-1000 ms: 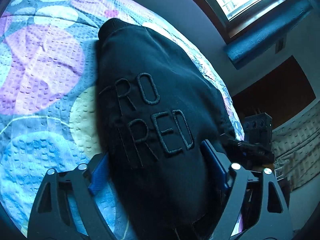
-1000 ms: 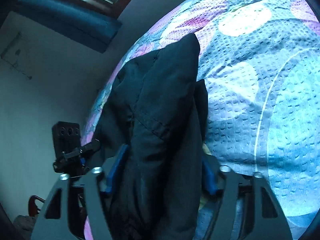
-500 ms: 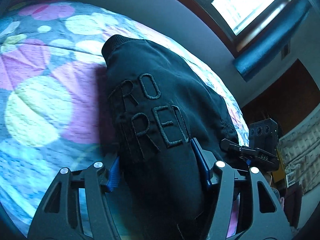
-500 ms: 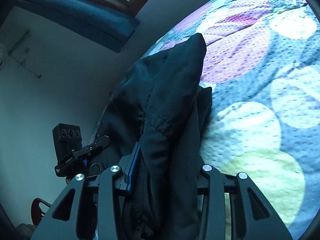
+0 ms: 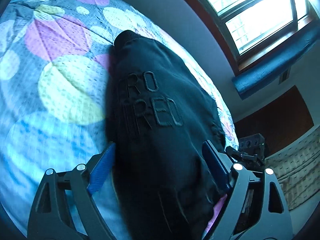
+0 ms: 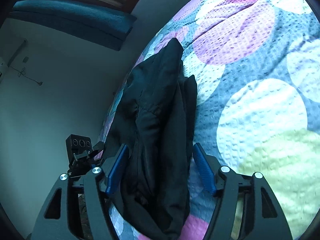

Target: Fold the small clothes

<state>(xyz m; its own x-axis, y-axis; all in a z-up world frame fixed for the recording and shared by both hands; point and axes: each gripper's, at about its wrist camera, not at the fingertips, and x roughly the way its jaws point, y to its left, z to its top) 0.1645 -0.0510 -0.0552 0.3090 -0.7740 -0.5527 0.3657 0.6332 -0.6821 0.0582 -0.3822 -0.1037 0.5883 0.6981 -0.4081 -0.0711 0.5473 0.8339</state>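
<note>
Left gripper (image 5: 158,164) wide, jaws just opened, black jacket (image 5: 160,120) between the pads, which do not pinch it. Jacket runs ahead from both grippers over the bed (image 5: 66,84). Right gripper (image 6: 160,166) also just opened, jacket fold (image 6: 160,120) loose between jaws, right pad clear.

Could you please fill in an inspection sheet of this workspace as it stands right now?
Surface: bedspread with pastel circles, lightly wrinkled.
Job's things: black garment with stitched letters, bunched lengthwise on the bedspread.
Clutter: nothing seen.
Grippers: left tool open, jaws just widened, garment between the pads but not pinched; right tool open, jaws just widened, gap showing at the right pad.
Cables: thin wire on the wall.
Surroundings: window, blue cushion along its sill, white wall.
</note>
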